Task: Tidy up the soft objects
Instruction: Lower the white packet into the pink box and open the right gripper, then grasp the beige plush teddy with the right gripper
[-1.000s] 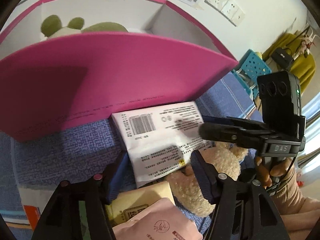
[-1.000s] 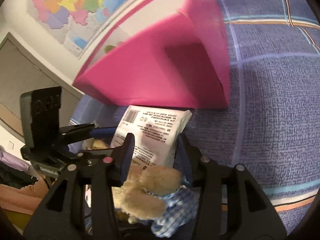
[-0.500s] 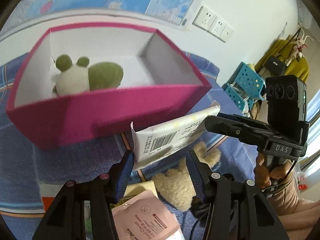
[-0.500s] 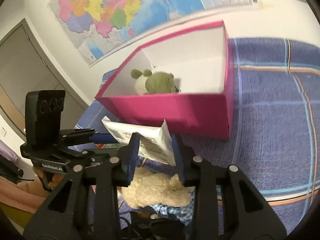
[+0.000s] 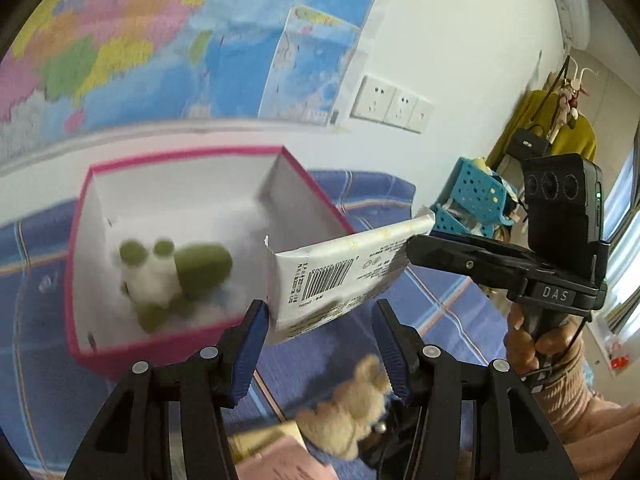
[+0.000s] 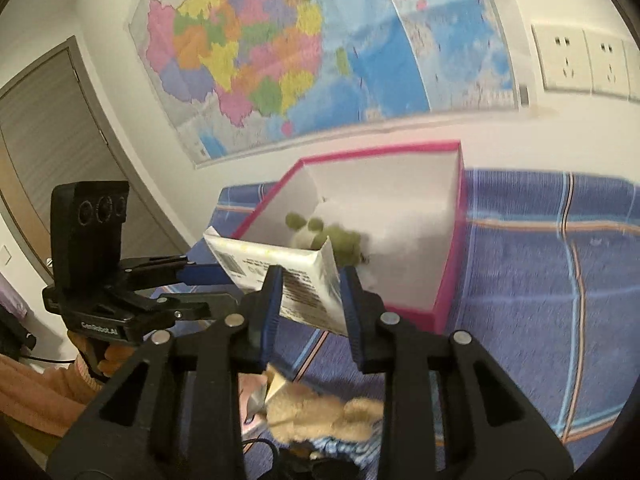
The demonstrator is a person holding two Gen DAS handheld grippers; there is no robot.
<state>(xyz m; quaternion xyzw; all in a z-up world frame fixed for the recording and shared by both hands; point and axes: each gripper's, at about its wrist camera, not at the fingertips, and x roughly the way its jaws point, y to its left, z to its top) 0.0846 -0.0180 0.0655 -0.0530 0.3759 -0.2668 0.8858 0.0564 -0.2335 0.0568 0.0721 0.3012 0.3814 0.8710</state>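
At the left of the left wrist view sits a pink open-topped cardboard box with white inner walls [image 5: 100, 344], holding a green and white plush frog [image 5: 172, 272]. At the centre, a flat white plastic pack printed with a barcode and small text [image 5: 340, 276] hangs in the air above the blue checked cloth [image 5: 436, 304]. The left gripper [image 5: 320, 344] pinches one end of the pack, its jaws having just been closing. To the right, the right gripper [image 6: 310, 296] pinches the other end; its jaws too have just been closing on it. Along the bottom edge lies a cream plush bear [image 5: 348, 408] beside a pale pink sachet [image 5: 280, 460].

The pack looks light, soft and bendable, and its film is probably slippery. Holding both short ends seems the best way to keep it from sagging.
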